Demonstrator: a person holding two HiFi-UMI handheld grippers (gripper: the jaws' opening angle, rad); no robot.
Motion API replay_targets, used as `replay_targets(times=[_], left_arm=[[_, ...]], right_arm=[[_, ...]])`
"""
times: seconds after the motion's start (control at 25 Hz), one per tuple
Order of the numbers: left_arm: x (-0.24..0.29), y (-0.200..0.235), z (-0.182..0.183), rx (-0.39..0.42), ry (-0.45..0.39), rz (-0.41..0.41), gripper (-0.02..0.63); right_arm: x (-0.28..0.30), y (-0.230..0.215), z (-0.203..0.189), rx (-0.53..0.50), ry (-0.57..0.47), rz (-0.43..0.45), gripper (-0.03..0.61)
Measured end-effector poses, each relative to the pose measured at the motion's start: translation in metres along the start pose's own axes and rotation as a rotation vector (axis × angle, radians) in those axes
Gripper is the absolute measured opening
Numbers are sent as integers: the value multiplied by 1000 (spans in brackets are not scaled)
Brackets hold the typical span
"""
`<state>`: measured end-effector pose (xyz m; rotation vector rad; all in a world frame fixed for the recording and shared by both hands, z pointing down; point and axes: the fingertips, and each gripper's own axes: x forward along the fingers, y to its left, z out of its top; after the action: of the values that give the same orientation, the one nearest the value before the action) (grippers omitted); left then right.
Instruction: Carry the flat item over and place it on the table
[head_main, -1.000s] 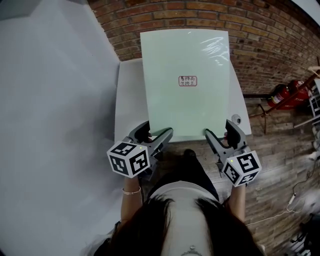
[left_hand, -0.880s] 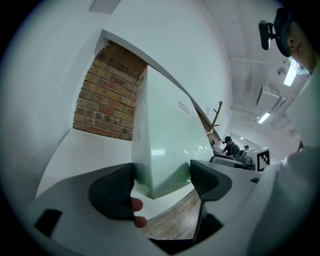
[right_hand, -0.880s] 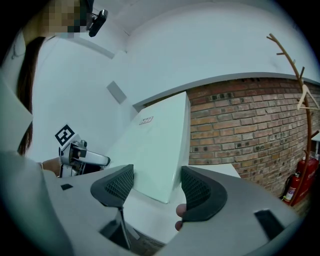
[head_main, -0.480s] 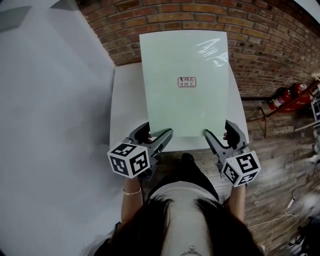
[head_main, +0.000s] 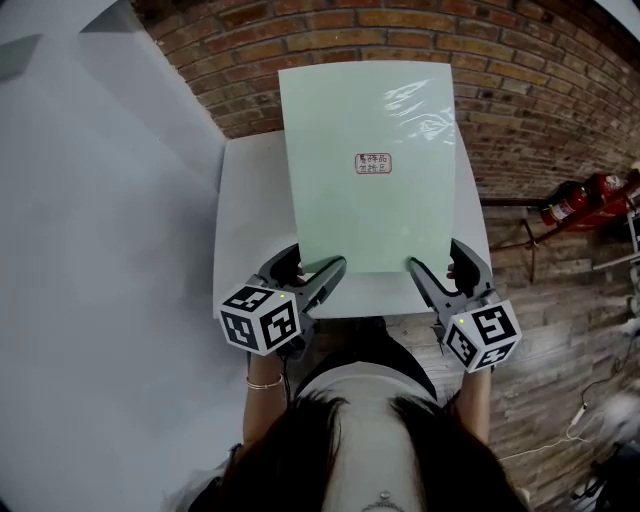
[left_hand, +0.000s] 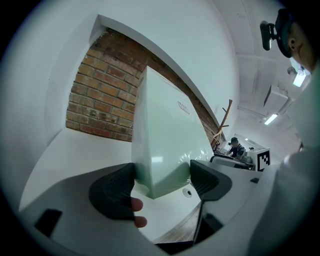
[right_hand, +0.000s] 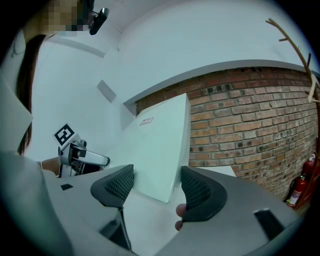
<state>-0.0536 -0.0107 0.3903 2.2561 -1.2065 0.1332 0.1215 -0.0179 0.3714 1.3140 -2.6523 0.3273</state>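
Holding the green board (head_main: 370, 165) above the white table (head_main: 250, 220). Left gripper (left_hand: 162, 182) and right gripper (right_hand: 156, 187) each clamp a near corner.

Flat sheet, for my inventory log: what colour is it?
Pale green; the flat sheet shows best in head view.

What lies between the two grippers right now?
Near edge of the green panel, one corner shut in the left gripper, the other in the right gripper, white table beneath; head view shows it.
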Motion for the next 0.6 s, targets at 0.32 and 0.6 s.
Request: replay_targets(times=[0.32,0.6], left_arm=[[46,3,15,-21,8,33,362],[58,5,13,-33,8,70,362]], right_arm=[[25,-46,7,7,17,33,322],[36,-60,3,7,34,72,322]])
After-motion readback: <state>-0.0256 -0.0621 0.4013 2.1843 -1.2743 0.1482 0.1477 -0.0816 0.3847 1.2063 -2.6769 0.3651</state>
